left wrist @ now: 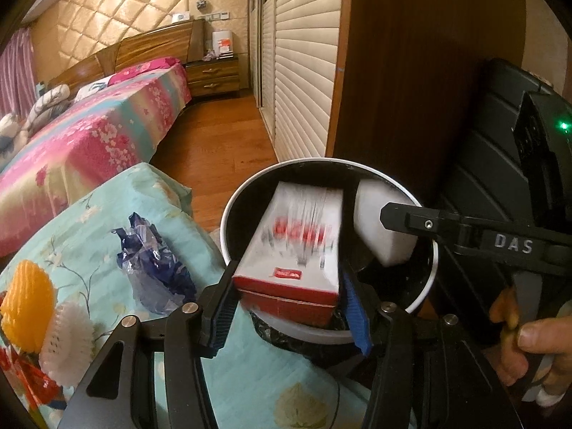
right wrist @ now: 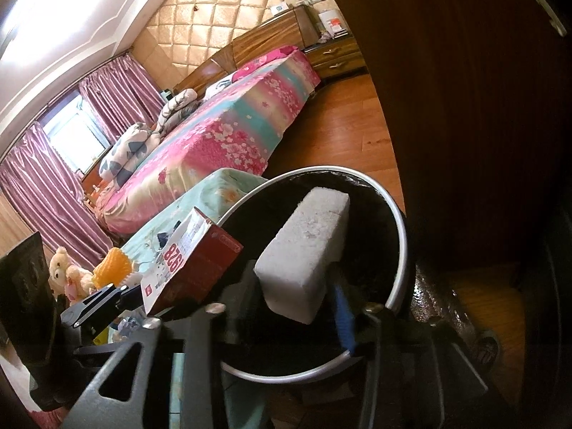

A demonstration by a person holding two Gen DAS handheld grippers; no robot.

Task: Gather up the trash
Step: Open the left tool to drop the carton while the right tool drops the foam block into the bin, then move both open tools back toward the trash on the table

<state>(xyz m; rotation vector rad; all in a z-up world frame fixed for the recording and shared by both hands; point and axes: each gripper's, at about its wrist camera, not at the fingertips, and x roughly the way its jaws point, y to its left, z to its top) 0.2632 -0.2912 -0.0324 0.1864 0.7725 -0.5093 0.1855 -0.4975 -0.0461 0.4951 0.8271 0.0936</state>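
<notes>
My left gripper is shut on a red and white carton, held over the mouth of a round bin lined with a black bag. The carton looks motion-blurred. My right gripper is shut on a white foam block, held over the same bin. In the left wrist view the foam block and the right gripper's finger show at the bin's right. In the right wrist view the carton shows at the bin's left.
A crumpled blue and clear plastic wrapper, an orange foam net and a white foam net lie on a light blue flowered cover left of the bin. A bed, wooden floor and dark wooden panel surround it.
</notes>
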